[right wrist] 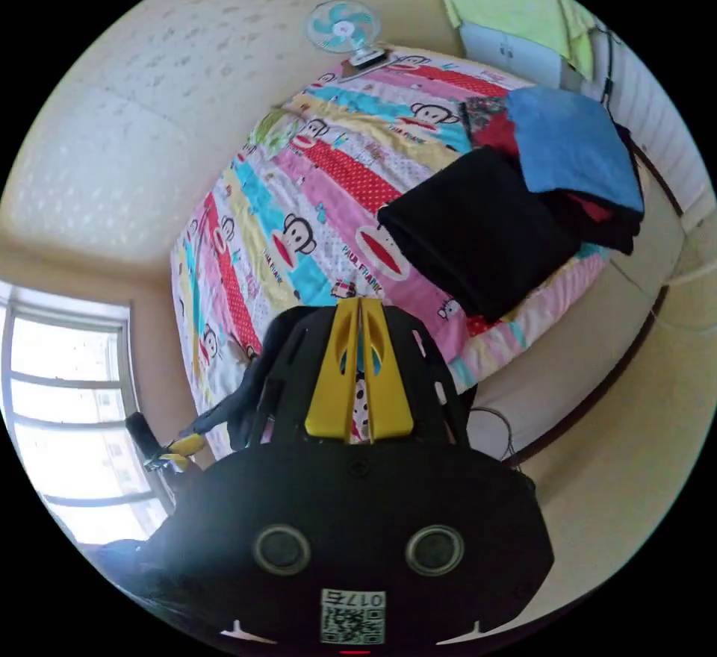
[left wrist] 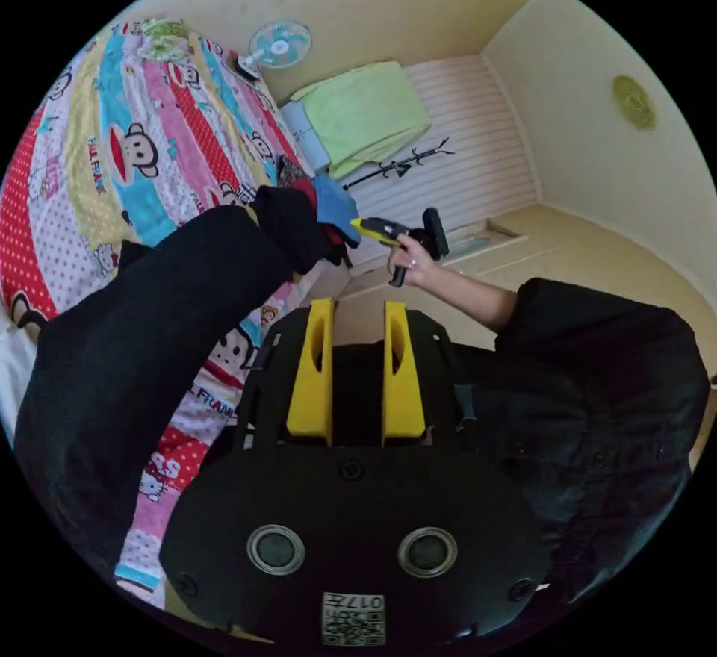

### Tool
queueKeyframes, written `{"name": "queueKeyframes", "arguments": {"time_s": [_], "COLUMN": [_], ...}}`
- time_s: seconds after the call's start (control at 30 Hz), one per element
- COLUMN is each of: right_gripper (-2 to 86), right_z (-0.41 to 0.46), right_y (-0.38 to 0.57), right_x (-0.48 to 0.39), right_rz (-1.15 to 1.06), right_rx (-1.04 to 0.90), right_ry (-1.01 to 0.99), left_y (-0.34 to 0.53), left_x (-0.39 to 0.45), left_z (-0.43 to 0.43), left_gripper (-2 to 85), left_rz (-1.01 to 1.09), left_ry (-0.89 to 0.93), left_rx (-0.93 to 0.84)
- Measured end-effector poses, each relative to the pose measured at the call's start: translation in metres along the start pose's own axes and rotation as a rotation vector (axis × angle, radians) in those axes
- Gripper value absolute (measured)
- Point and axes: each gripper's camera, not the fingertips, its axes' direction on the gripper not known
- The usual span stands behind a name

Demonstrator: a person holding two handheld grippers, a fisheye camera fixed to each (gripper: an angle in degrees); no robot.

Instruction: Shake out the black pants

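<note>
The black pants (left wrist: 134, 343) hang as a long dark stretch of cloth to the left of the left claw (left wrist: 358, 313), running from the lower left up toward the right claw (left wrist: 357, 224), whose yellow tips meet the far end of the cloth; whether those tips actually pinch it cannot be told from this view. The left claw's yellow jaws stand apart with dark cloth lying between them, not pressed. In the right gripper view the right claw (right wrist: 359, 313) has its jaws brought together at the tips, and nothing can be made out between them. Beyond it, a black folded garment (right wrist: 478, 235) lies on the bed, with a blue folded cloth (right wrist: 571, 142) and red pieces stacked just beside it. The bed's colourful cartoon quilt (right wrist: 299, 187) spreads behind both claws. A small fan (right wrist: 342, 26) stands at the far edge of the bed against the wall. A person's hand (left wrist: 411, 261) grips the right claw's handle, the dark sleeve (left wrist: 597, 358) to the right of the left claw.
</note>
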Motion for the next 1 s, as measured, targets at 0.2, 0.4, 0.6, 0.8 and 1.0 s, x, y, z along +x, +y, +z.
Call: {"name": "queueKeyframes", "arguments": {"time_s": [0.2,0.4,0.6,0.8,1.0], "right_gripper": [7.7,12.3,15.6,14.8,4.8], "right_z": [0.135,0.288,0.391,0.491,0.45], "right_y": [0.034,0.212,0.43,0.584,0.593], "right_x": [-0.174,-0.346,-0.415,-0.346,-0.348], "right_rz": [-0.586,-1.285,-1.818,-2.369,-2.412], "right_rx": [-0.376,-0.66,-0.651,-0.426,-0.235], "right_ry": [-0.041,0.014,0.103,0.605,0.615], "left_y": [0.093,0.248,0.334,0.345,0.307], "left_x": [-0.052,-0.11,-0.11,-0.12,-0.131], "left_z": [0.0,-0.028,-0.03,0.005,0.029], "left_gripper": [9.9,8.7,8.4,8.2,8.8], "left_rz": [-0.322,-0.762,-0.973,-1.032,-1.02], "left_ry": [0.011,0.085,0.024,0.096,0.085], "left_rx": [0.124,0.562,0.83,1.001,1.018]}}
